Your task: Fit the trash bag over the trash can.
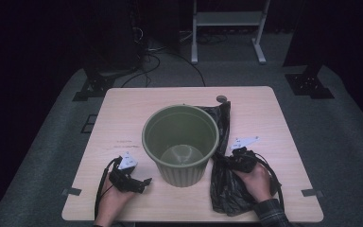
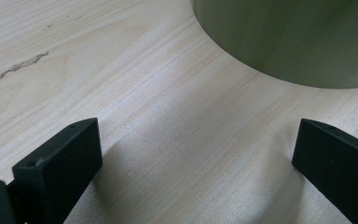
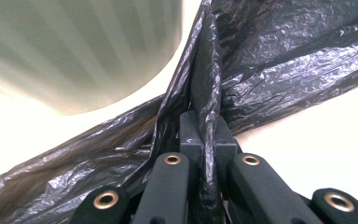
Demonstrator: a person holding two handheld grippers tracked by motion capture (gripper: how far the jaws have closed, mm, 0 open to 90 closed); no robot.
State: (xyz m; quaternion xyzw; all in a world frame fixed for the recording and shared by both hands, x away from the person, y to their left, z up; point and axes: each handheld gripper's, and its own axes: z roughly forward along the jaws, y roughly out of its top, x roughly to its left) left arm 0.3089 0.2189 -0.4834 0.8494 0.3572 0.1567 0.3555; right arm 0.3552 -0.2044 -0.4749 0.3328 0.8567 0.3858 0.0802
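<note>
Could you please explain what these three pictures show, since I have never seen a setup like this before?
There is no robot here: a person sits at a wooden table and holds a hand-operated two-jaw gripper in each hand. The high view looks down from above the person. The other two pictures come from small cameras riding on the grippers, looking along their black jaws. On the table stands a green ribbed bin, empty, with a black plastic bag lying beside it. The right gripper has its jaws shut on a pinched fold of the bag. The left gripper rests near the bin with its jaws wide apart, holding nothing.
</note>
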